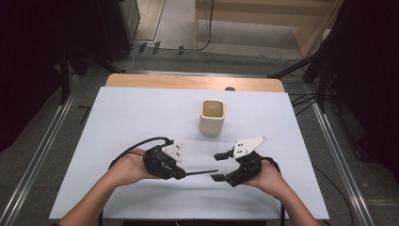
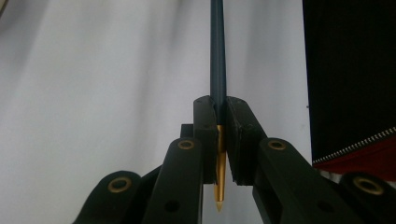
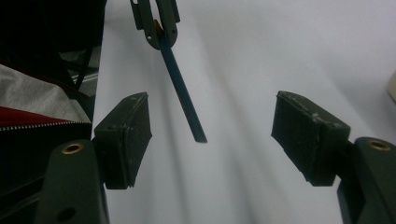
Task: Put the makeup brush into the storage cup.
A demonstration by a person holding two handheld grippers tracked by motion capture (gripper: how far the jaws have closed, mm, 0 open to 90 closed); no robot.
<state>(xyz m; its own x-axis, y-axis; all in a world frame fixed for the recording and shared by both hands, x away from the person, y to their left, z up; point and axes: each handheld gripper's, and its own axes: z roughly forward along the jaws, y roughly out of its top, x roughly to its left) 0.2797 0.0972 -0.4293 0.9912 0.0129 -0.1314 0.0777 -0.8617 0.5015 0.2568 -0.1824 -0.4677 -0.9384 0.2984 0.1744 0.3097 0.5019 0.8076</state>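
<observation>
The left gripper point(image 1: 181, 173) is clamped on a thin dark pencil point(image 1: 201, 172) close to its gold-coloured pointed end, which pokes back between the jaws in the left gripper view point(image 2: 218, 186), while the long dark shaft runs straight ahead from the pads. In the high view the pencil lies roughly level above the white table cover point(image 1: 141, 117), its free blunt end reaching toward the right gripper point(image 1: 219, 166). That gripper's jaws stand wide apart with nothing pressed between them; in the right gripper view the pencil's blunt end point(image 3: 198, 133) hangs in the gap ahead of the two pads, closer to the pad on the left of that view and touching neither. The two grippers face each other, tips near but apart, each held in a hand point(image 1: 127, 170) that comes in from the near edge of the table. Beyond both grippers, farther from the person and about midway between them, a cream-coloured square cup point(image 1: 212, 117) stands upright on the cover, well apart from the pencil; its mouth faces up and its inside, as far as the high view shows, holds nothing.
</observation>
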